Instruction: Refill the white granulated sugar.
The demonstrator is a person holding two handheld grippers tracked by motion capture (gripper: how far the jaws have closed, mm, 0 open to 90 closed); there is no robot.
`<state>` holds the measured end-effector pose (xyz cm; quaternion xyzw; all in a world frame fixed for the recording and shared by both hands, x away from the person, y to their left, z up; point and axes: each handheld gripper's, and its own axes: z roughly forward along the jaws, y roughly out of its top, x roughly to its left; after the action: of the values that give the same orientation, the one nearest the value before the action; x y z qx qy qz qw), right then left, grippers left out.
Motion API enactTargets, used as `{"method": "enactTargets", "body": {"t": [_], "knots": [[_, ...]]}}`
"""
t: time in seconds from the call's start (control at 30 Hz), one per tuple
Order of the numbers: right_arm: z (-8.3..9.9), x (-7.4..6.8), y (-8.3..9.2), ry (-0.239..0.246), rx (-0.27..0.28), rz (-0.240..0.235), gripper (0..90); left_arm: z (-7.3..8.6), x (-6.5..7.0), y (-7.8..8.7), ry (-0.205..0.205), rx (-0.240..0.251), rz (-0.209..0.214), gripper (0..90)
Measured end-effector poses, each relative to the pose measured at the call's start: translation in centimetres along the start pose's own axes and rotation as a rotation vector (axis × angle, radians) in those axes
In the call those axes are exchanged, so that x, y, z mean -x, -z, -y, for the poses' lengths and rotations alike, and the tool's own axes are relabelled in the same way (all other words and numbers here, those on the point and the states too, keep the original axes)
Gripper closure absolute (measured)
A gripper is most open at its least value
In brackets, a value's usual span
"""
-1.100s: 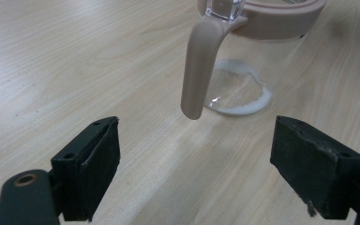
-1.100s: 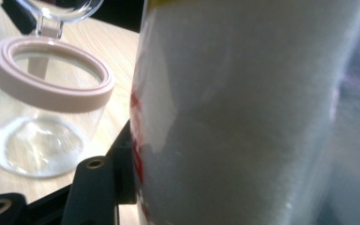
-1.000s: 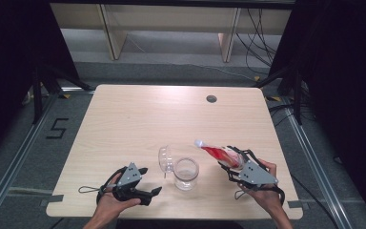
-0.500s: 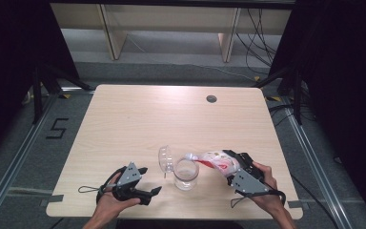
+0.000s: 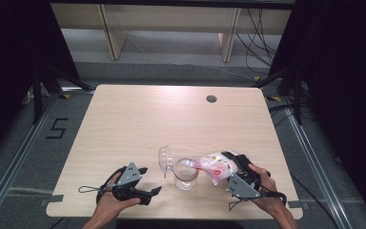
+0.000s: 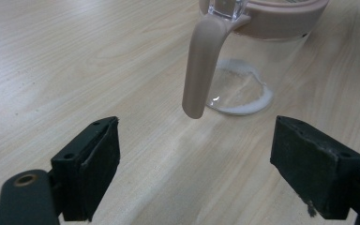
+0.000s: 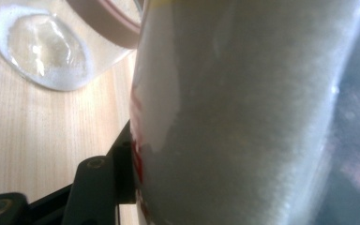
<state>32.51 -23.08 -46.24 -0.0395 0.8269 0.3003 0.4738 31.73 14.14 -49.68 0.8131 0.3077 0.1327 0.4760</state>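
Tipping a bag (image 5: 217,166) of white powder over a clear jug (image 5: 186,172), the right gripper (image 5: 233,168) has its jaws partway closed on the bag's body, pads pressed into the soft plastic; in the right gripper view the bag (image 7: 243,112) bulges across the jaws. The jug stands near the front edge of the table (image 5: 138,119), between the two hands, its hinged lid (image 5: 165,158) flipped open to the left. A thin ring of white already lies on the jug's bottom (image 6: 243,93). The left gripper (image 5: 145,183) rests on the table just left of the jug, jaws wide apart and empty, the jug's handle (image 6: 199,65) pointing toward it.

Nothing steadies the jug, so I judge a nudge from the bag's mouth could slide or tip it. The bag is limp; a squeeze too hard or a tilt too steep could dump powder in a rush and over the rim onto the wood. A loose grip could let it slip.

The bag carries red print, too small and blurred to read. A "5" (image 5: 57,129) is marked on the floor left of the table.
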Motion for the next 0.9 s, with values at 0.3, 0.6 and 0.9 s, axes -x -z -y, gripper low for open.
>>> {"method": "enactTargets", "body": {"t": [0.3, 0.6, 0.9], "knots": [[0.13, -0.09, 0.04, 0.108, -0.061, 0.033, 44.3, 0.00, 0.02, -0.05, -0.003, -0.002, 0.003, 15.6], [-0.36, 0.31, 0.07, 0.221, -0.075, 0.044, 44.4, 0.02, -0.03, 0.00, 0.011, -0.001, -0.006, 15.4], [-0.53, 0.22, 0.09, 0.314, -0.124, 0.059, 44.6, 0.01, -0.07, -0.01, -0.002, -0.016, -0.009, 15.4]]}}
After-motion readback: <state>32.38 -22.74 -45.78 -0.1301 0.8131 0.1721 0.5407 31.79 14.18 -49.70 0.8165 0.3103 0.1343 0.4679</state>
